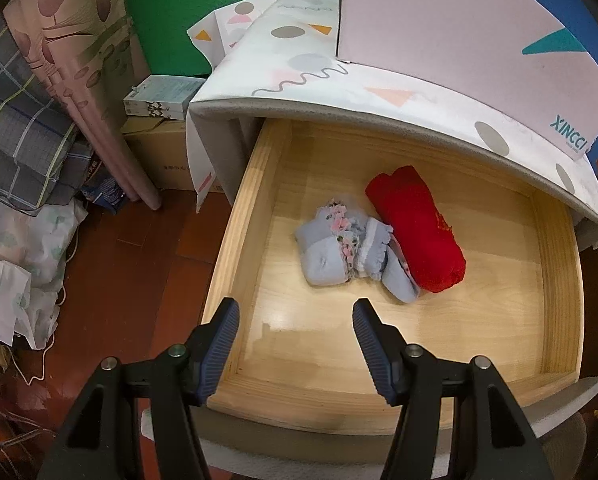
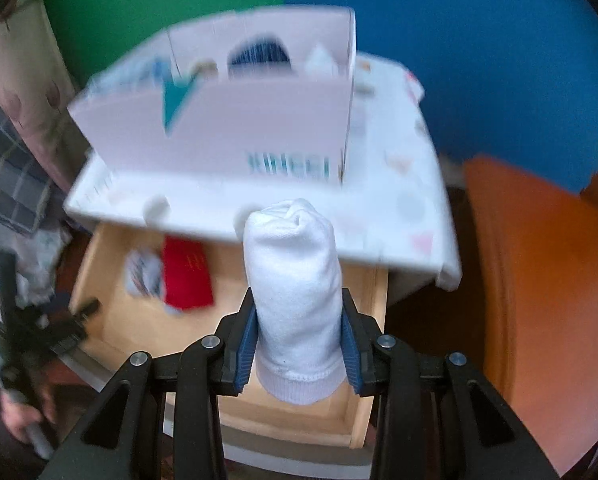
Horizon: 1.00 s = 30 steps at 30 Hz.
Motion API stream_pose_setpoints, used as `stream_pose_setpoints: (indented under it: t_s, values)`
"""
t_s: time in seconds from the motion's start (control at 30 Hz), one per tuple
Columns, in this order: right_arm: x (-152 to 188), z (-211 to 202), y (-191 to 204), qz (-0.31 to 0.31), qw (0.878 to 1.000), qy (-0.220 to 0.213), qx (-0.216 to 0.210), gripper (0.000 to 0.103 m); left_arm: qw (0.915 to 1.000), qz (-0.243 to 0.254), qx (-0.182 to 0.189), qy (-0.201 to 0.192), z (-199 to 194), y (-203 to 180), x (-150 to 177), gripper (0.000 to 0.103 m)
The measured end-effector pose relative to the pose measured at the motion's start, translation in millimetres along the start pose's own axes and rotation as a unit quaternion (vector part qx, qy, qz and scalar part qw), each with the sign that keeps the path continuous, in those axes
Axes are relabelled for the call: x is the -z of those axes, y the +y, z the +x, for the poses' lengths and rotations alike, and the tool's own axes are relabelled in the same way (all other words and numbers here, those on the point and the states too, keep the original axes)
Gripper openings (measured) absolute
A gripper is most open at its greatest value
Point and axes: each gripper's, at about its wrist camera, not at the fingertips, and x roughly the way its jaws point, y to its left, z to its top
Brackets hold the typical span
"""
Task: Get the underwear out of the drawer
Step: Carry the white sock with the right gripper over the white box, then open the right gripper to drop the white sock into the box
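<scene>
Holding: the right gripper (image 2: 299,344) pinched a rolled white underwear bundle (image 2: 295,280) between its blue pads, above the open drawer (image 2: 363,428) near its front right corner.
Idle side: the left gripper (image 1: 295,344) hung spread and empty over the drawer's front edge, pointing steeply down.
Left inside: a red folded garment (image 1: 415,228) and a pale blue piece with floral lace (image 1: 339,248) lay touching each other on the drawer floor, toward the middle.
Step in hand: carrying the white roll clear of the drawer, by my reading.
Doing it well: it called for steady pad pressure low on the roll, and for keeping the roll's top clear of the overhanging patterned surface (image 2: 379,216) and the white box (image 2: 259,128) standing on it.
Long axis: the roll ran along the gripper's fingers, its ribbed hem nearest the camera and its folded, puckered end pointing away.
Tilt: it sat nearly centred between the pads, leaning slightly left.
</scene>
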Motion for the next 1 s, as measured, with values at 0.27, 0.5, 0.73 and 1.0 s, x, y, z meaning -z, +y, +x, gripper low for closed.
stream_pose_setpoints:
  t_s: [0.27,0.5,0.73,1.0]
  values:
    - [-79.4,-28.2,-0.9,-0.013,0.999,-0.049,0.006,0.034,0.9995,-0.024,0.009,-0.017,-7.0,7.1,0.1,0.061]
    - [-135.3,-1.5,9.8,-0.018,0.999,-0.045,0.025,0.034,0.9988,-0.04,0.017,-0.022,-8.6,11.5,-0.2,0.061]
    - [-153.9,52.9,6.0,-0.027,0.998,-0.008,0.063,0.034,0.9975,-0.06,0.026,-0.026,-8.7,17.6,0.0,0.061]
    - [-151.9,83.8,8.4,-0.035,0.997,0.011,0.073,0.039,0.9983,-0.051,0.018,-0.023,-5.9,13.6,-0.2,0.061]
